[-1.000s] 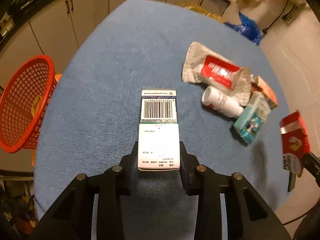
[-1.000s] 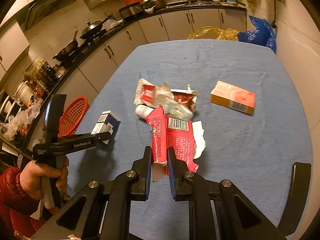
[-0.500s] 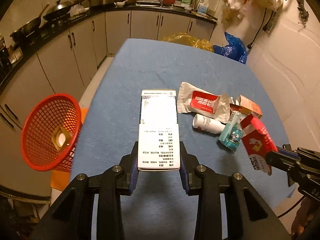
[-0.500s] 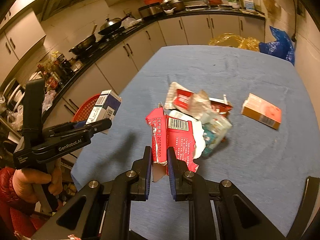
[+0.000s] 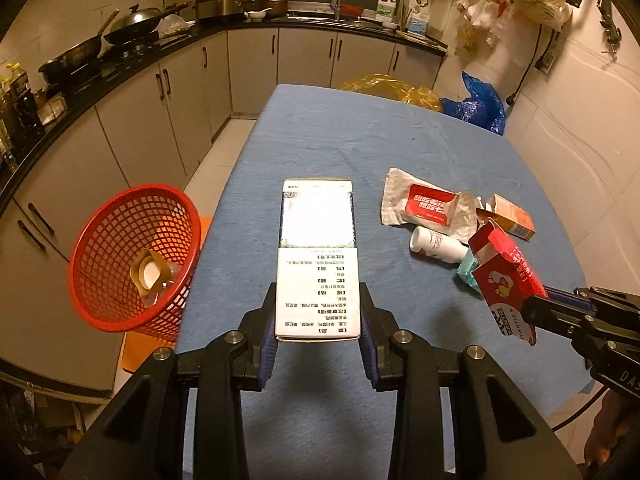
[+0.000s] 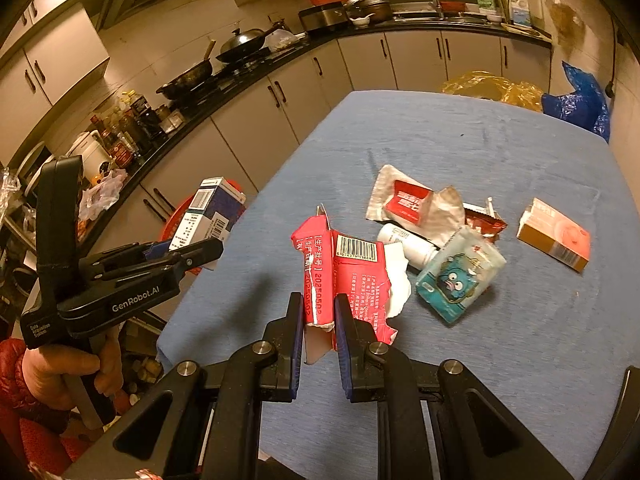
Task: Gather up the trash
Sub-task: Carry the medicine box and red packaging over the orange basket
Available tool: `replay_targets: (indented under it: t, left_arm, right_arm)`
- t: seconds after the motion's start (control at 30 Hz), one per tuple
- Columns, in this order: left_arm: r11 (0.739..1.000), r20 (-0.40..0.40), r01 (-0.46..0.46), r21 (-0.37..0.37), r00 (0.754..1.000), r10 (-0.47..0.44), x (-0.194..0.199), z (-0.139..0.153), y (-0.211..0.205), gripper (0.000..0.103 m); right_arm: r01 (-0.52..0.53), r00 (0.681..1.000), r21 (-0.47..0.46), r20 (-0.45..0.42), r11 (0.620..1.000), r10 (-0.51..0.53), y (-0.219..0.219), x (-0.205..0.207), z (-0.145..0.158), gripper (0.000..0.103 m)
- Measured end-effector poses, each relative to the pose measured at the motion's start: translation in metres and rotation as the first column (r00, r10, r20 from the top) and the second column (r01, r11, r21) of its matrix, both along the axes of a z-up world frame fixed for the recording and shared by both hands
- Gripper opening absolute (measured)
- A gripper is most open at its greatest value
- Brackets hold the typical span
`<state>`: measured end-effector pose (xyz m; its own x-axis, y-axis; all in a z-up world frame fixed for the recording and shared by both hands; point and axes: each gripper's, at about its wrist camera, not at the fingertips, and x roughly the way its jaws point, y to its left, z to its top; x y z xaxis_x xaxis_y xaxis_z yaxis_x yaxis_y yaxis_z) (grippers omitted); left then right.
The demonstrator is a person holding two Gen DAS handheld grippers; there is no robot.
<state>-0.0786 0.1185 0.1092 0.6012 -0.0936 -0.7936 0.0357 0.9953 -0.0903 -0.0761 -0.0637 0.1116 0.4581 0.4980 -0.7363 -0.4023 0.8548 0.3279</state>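
Observation:
My left gripper (image 5: 318, 320) is shut on a white and blue carton (image 5: 318, 256) and holds it above the blue table's left part. The carton also shows in the right wrist view (image 6: 210, 216). My right gripper (image 6: 318, 320) is shut on a crumpled red box (image 6: 340, 276), lifted over the table; it shows in the left wrist view (image 5: 506, 280) too. A red mesh basket (image 5: 128, 256) stands beside the table's left edge with some trash inside. A pile of trash lies on the table: a white and red wrapper (image 6: 408, 204), a white bottle (image 6: 408, 244), a teal packet (image 6: 460, 276) and an orange box (image 6: 554, 234).
The blue table (image 5: 360, 140) is long, with kitchen cabinets (image 5: 152, 112) to the left and at the back. Yellow and blue plastic bags (image 5: 476, 104) lie at the table's far end. A wall runs along the right side.
Both grippers have risen and tilted up with their loads. The carton is lifted off the table, and the basket has come closer in the left wrist view.

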Motion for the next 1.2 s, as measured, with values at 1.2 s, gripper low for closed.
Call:
replay_targets:
  t: [1.2]
  left_arm:
    - [0.998, -0.001, -0.054, -0.01, 0.999, 0.054, 0.0, -0.001, 0.03, 0.033]
  right_arm:
    - [-0.043, 0.999, -0.001, -0.012, 0.999, 0.043, 0.02, 0.009, -0.006, 0.016]
